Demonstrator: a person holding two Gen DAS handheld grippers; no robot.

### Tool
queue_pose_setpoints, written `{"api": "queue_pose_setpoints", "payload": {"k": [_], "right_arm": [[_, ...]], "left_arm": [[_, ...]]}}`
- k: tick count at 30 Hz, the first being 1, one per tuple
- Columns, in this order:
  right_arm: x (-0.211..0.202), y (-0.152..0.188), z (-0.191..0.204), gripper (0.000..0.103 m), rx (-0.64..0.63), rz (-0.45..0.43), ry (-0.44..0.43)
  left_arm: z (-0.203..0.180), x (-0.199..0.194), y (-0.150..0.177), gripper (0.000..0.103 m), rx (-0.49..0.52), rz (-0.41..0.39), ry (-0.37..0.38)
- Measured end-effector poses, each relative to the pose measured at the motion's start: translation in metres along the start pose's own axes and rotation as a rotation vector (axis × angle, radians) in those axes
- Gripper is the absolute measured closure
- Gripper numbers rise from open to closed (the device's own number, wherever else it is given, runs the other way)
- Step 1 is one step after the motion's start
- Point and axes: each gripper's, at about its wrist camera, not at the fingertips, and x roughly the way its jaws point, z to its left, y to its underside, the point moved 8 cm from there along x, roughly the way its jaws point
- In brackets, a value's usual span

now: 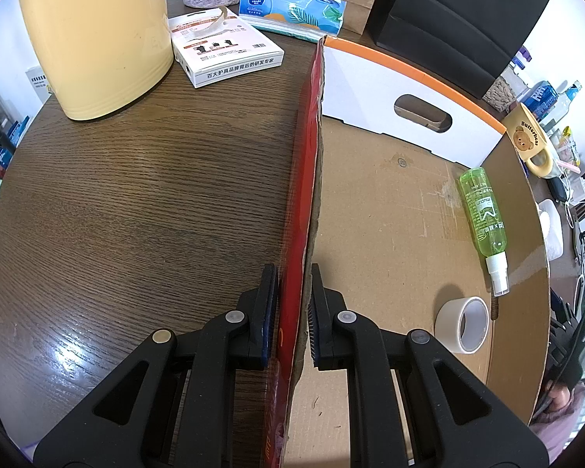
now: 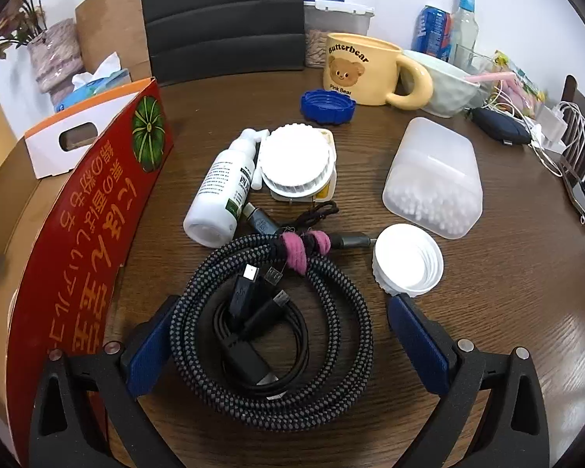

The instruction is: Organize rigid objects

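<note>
My left gripper [image 1: 293, 273] is shut on the red side wall [image 1: 310, 136] of an open cardboard box, one pad on each face. Inside the box lie a green spray bottle [image 1: 483, 210] and a roll of white tape [image 1: 464, 323]. In the right wrist view my right gripper [image 2: 280, 304] stands wide open over a coiled braided cable [image 2: 331, 292] tied with a pink strap, the coil lying between its fingers on the table. The right pad is apart from the coil. A thinner black cable sits inside the coil. The red box wall [image 2: 93, 226] rises on the left.
Beyond the coil lie a white spray bottle [image 2: 222, 191], a round white lid [image 2: 295, 160], a cotton-swab box [image 2: 433, 179], a white cap [image 2: 408, 259], a blue lid [image 2: 327, 106] and a bear mug [image 2: 364, 70]. A yellow jug [image 1: 97, 35] and tissues [image 1: 292, 7] stand left of the box.
</note>
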Motion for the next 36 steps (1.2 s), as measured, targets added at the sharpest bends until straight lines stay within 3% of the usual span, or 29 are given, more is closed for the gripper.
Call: {"api": "queue_pose_setpoints", "payload": {"k": [5, 7, 11, 25, 36], "right_arm": [[-0.003, -0.001, -0.002, 0.0, 0.03, -0.019, -0.039], [-0.007, -0.002, -0.006, 0.011, 0.064, -0.044, -0.069], [-0.013, -0.002, -0.005, 0.012, 0.079, -0.065, -0.087], [-0.056, -0.01, 0.008, 0.012, -0.002, -0.259, 0.003], [-0.09, -0.03, 0.028, 0.012, -0.065, -0.359, -0.013]], "left_arm": [[0.0, 0.0, 0.0, 0.093, 0.0, 0.0, 0.0], [0.0, 0.0, 0.0, 0.093, 0.001, 0.0, 0.0], [0.0, 0.0, 0.0, 0.093, 0.001, 0.0, 0.0], [0.0, 0.0, 0.0, 0.093, 0.0, 0.0, 0.0], [0.0, 0.0, 0.0, 0.093, 0.0, 0.0, 0.0]]}}
